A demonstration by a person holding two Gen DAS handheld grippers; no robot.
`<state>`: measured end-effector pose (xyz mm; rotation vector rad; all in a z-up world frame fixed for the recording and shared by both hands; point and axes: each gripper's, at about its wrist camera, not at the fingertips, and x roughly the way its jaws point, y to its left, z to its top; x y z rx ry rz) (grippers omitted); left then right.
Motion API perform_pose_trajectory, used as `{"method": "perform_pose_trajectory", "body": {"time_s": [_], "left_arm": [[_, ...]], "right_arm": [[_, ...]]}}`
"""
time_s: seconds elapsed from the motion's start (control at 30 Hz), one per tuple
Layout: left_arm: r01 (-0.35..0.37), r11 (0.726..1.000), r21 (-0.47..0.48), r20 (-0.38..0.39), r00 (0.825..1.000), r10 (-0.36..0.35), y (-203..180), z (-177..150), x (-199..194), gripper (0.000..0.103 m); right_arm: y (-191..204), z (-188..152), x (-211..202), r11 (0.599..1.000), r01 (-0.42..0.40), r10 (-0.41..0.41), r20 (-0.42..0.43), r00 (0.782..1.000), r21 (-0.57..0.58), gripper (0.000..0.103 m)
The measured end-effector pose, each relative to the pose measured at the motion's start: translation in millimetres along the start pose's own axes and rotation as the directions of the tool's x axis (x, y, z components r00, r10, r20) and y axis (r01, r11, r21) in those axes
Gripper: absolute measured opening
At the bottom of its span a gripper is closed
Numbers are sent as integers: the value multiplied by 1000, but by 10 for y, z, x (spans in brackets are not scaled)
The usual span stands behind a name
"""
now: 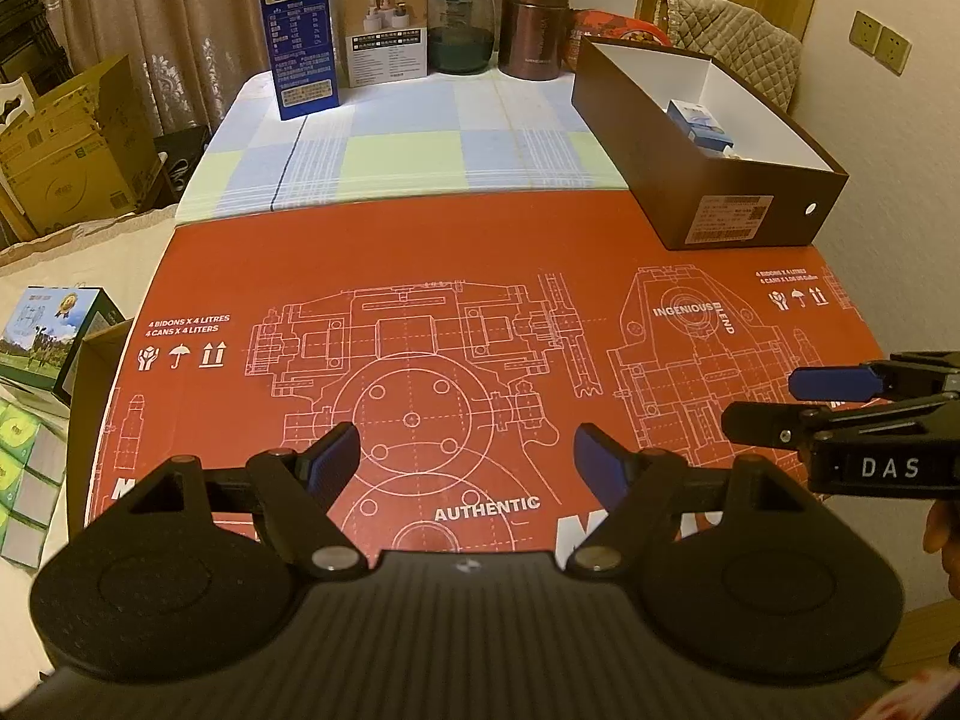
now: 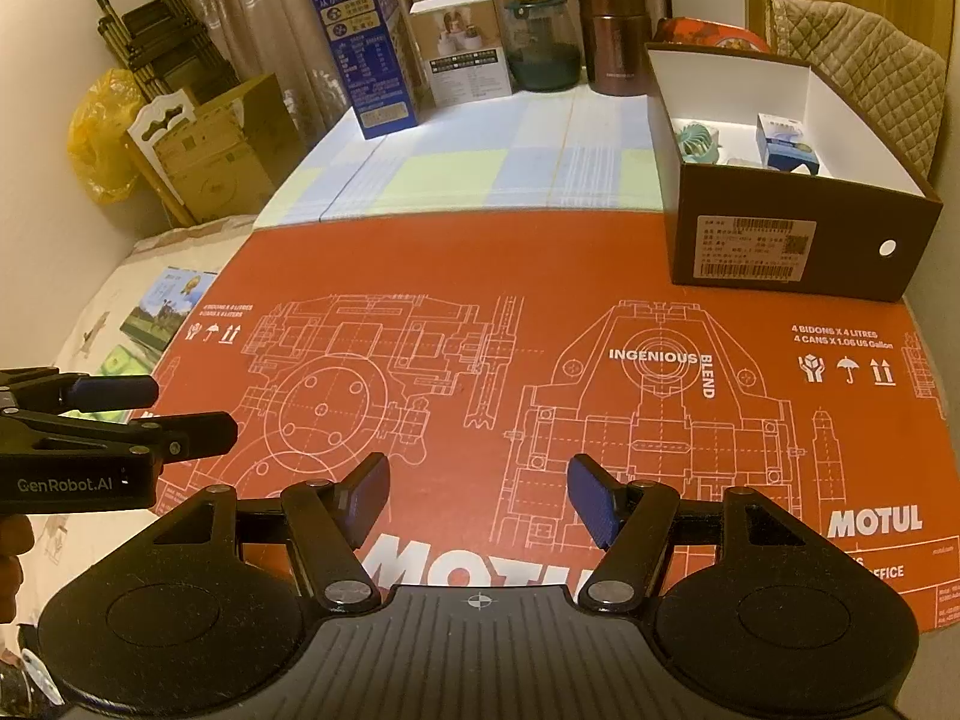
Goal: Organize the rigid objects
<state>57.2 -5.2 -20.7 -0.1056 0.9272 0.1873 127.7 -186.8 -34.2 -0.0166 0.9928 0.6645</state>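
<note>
Along the table's far edge stand a blue milk carton (image 1: 300,30) (image 2: 366,54), a white box (image 1: 387,30) (image 2: 462,48), a green glass jar (image 1: 462,24) (image 2: 540,42) and a brown flask (image 1: 537,24) (image 2: 615,36). At the right, a brown shoe box (image 1: 708,180) (image 2: 792,240) holds a small blue box (image 1: 699,120) (image 2: 786,141) and a teal round item (image 2: 696,141). My left gripper (image 1: 468,456) (image 2: 192,408) hangs open over the red cardboard sheet (image 1: 420,252), holding nothing. Beside it, my right gripper (image 2: 477,480) (image 1: 765,402) is open and holds nothing.
A checked cloth (image 1: 420,138) covers the table's far half. A red tin (image 2: 708,33) and a quilted chair back (image 2: 870,78) lie behind the shoe box. Cardboard boxes (image 1: 66,150), a yellow bag (image 2: 99,132) and tissue packs (image 1: 30,462) sit off the left edge.
</note>
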Motion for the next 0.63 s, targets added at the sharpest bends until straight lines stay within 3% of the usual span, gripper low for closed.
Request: {"method": "perform_pose_trajectory", "body": {"time_s": [0.63], "left_arm": [[5, 1000, 8, -3, 1000, -5, -66, 68, 51, 75]], "right_arm": [[-59, 23, 1, 1000, 3, -3, -3, 1000, 4, 63]]}}
